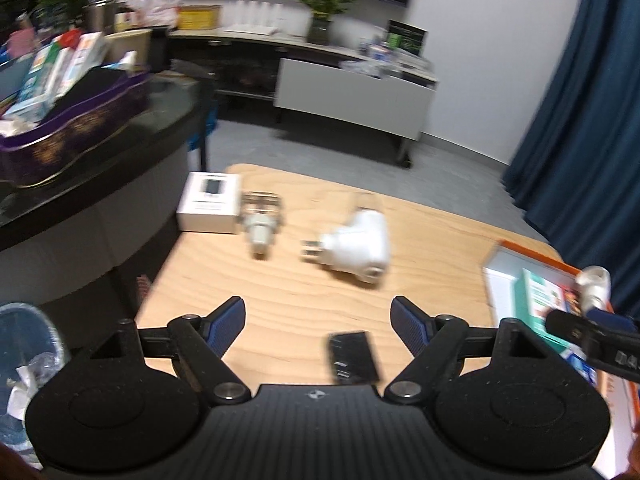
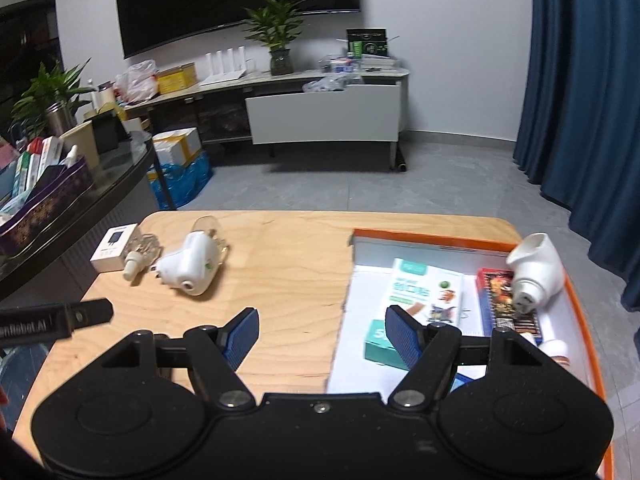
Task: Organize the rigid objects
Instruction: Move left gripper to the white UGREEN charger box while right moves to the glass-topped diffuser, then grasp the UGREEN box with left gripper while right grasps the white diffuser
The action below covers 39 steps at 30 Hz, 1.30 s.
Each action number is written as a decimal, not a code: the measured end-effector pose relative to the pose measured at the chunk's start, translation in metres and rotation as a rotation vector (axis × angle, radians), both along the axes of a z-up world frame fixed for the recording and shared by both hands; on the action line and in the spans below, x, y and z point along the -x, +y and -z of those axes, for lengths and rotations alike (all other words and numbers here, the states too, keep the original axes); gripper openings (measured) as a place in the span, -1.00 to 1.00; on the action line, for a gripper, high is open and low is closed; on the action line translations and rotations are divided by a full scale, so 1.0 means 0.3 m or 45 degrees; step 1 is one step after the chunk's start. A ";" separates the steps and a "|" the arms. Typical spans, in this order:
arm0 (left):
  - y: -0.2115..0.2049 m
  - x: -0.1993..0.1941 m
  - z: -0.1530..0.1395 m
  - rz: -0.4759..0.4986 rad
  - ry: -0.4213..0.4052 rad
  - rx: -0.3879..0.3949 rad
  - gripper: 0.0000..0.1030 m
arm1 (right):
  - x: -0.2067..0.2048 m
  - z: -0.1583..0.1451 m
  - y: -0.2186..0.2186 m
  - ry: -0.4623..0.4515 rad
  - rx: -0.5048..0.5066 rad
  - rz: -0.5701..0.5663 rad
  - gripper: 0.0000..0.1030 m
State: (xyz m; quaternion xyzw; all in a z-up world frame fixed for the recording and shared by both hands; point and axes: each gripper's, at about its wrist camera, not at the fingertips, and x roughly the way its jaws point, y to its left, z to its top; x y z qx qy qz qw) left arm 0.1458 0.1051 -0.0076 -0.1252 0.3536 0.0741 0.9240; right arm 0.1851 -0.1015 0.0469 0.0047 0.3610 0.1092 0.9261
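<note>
Left hand-held gripper (image 1: 319,316) agape; white plug adapter (image 1: 357,248) prongs pointing left.

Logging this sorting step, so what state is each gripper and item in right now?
left gripper: open, empty
right gripper: open, empty
orange-rimmed box: open, holding cartons
white adapter: lying on table
small white box: closed, flat on table
white plug: resting in box
</note>
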 end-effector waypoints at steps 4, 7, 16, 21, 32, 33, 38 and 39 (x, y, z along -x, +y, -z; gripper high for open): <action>0.092 -0.014 0.006 -0.085 -0.003 -0.008 0.60 | -0.001 0.013 0.027 0.010 0.004 -0.017 0.61; 0.157 -0.054 0.009 -0.157 -0.006 -0.019 0.62 | -0.006 0.020 0.040 0.016 0.007 -0.028 0.61; 0.312 -0.249 0.055 -0.270 0.030 -0.044 0.66 | -0.028 0.035 0.045 0.020 0.011 -0.030 0.61; 0.342 -0.353 0.082 -0.262 0.033 -0.082 0.66 | -0.055 0.049 0.035 0.030 -0.005 -0.016 0.61; 0.357 -0.453 0.171 -0.185 0.100 -0.063 0.66 | -0.089 0.080 0.030 0.039 -0.005 -0.018 0.62; 0.357 -0.457 0.181 -0.174 0.114 -0.061 0.61 | -0.091 0.082 0.031 0.039 -0.004 -0.020 0.62; 0.352 -0.435 0.188 -0.108 0.069 -0.081 0.16 | -0.099 0.097 0.041 0.051 -0.009 -0.027 0.62; 0.341 -0.430 0.186 -0.096 0.064 -0.100 0.16 | -0.103 0.101 0.045 0.057 -0.017 -0.030 0.62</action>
